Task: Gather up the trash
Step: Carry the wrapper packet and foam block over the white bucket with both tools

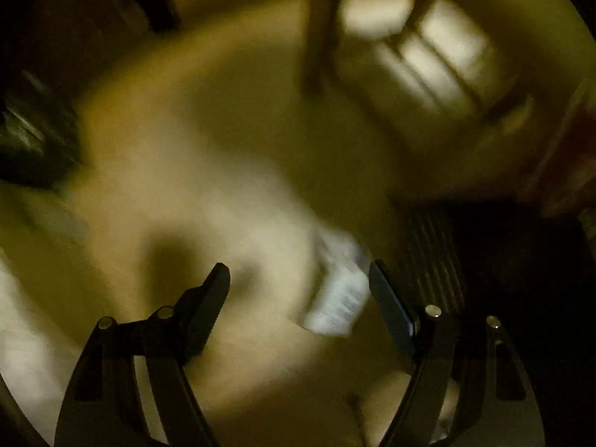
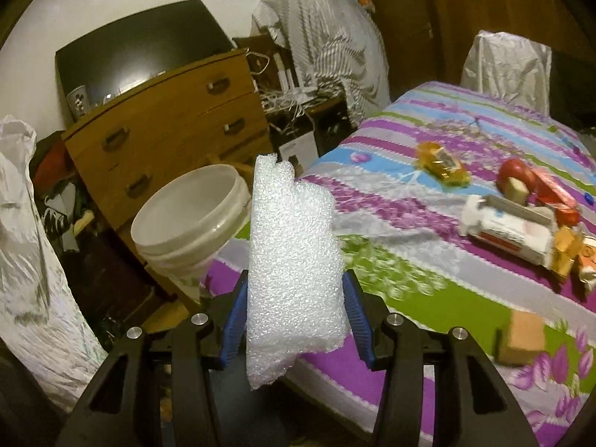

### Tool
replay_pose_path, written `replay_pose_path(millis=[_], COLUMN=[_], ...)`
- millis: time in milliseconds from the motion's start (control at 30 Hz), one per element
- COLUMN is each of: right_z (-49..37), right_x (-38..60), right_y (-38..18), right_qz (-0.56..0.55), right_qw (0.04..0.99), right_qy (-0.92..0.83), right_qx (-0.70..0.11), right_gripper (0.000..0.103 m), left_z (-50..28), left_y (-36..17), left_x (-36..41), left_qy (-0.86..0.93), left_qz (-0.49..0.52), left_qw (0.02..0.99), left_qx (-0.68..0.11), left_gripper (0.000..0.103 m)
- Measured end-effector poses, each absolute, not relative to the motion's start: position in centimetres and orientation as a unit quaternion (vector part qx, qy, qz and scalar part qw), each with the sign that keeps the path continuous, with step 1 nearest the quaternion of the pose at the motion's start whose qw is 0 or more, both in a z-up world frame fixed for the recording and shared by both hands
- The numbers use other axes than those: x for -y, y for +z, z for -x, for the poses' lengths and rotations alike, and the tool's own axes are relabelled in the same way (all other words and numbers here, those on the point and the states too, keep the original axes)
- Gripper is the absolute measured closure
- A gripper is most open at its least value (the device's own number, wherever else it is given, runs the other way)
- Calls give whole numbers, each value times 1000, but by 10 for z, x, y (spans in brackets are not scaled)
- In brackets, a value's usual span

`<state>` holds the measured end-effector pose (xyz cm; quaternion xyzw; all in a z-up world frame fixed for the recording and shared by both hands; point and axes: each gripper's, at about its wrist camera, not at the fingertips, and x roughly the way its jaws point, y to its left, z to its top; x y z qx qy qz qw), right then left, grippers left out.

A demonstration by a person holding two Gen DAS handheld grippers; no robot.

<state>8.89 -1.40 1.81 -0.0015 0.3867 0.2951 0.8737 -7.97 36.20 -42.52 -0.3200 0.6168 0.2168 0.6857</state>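
In the right wrist view my right gripper (image 2: pixel 296 298) is shut on a white foam block (image 2: pixel 294 260), held upright above the bed's near corner. A white plastic bucket (image 2: pixel 190 212) stands just left of and beyond the block, open and tilted. More trash lies on the bed: an orange wrapper (image 2: pixel 443 164), a red packet (image 2: pixel 536 186), a white carton (image 2: pixel 510 227) and a brown box (image 2: pixel 521 337). The left wrist view is dark and blurred. My left gripper (image 1: pixel 300 275) is open above a tan floor, with a blurred white object (image 1: pixel 339 290) between its fingers, near the right one.
A bed with a striped purple and green cover (image 2: pixel 428 272) fills the right. A wooden dresser (image 2: pixel 167 126) stands behind the bucket. A white bag (image 2: pixel 33 260) hangs at the left. Cluttered boxes and cables (image 2: pixel 298 104) sit at the back. A chair leg (image 1: pixel 320 29) shows above the floor.
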Motion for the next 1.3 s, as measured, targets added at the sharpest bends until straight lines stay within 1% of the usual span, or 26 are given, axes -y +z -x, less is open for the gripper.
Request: replay_pose_path(millis=[33, 67, 167, 233, 300, 367, 433, 467, 600, 733, 867, 933, 967, 1000, 1133, 1200, 1300], right_z=[-92, -95, -99, -105, -110, -112, -111, -111, -110, -111, -107, -106, -105, -104, -103, -105, -109], right_x=[8, 2, -13, -19, -22, -23, -27, -27, -25, -30, -40, -39, -36, -31, -12, -10, -19], right_y=[17, 17, 16, 13, 10, 7, 6, 6, 5, -3, -1, 5, 8, 12, 31, 42, 61], right_qz=[2, 5, 27, 29, 28, 29, 37, 40, 27, 12, 2, -3, -9, -16, -39, -43, -36], right_qw=[870, 869, 866, 863, 860, 858, 857, 857, 856, 849, 846, 849, 850, 854, 866, 870, 874], right_qy=[297, 298, 293, 289, 289, 291, 295, 296, 309, 334, 363, 367, 369, 369, 368, 372, 383], right_qx=[-392, -396, -404, -413, -420, -423, -422, -420, -413, -410, -390, -380, -375, -367, -338, -320, -298], right_gripper=[52, 52, 52, 52, 52, 52, 52, 52, 52, 52, 52, 52, 52, 52, 52, 52, 52], left_z=[79, 77, 72, 66, 62, 65, 68, 70, 90, 101, 88, 88, 92, 93, 80, 66, 40], left_y=[-448, -466, -483, -499, -519, -537, -539, -529, -445, -332, -214, -152, -129, -93, 0, 39, 76], left_x=[-356, -347, -329, -321, -320, -324, -328, -331, -356, -386, -397, -390, -387, -380, -335, -320, -295], left_qy=[192, 183, 192, 181, 190, 202, 213, 227, 260, 304, 347, 367, 372, 377, 356, 334, 303], left_qz=[342, 352, 322, 302, 293, 306, 305, 301, 344, 350, 302, 279, 268, 246, 171, 153, 149], left_qw=[669, 655, 673, 672, 653, 627, 620, 630, 688, 734, 781, 803, 814, 831, 882, 901, 917], left_qx=[-632, -644, -638, -652, -672, -688, -690, -679, -584, -497, -422, -378, -356, -327, -257, -232, -212], left_gripper=[31, 37, 37, 37, 40, 65, 73, 73, 75, 75, 74, 74, 74, 74, 74, 73, 73])
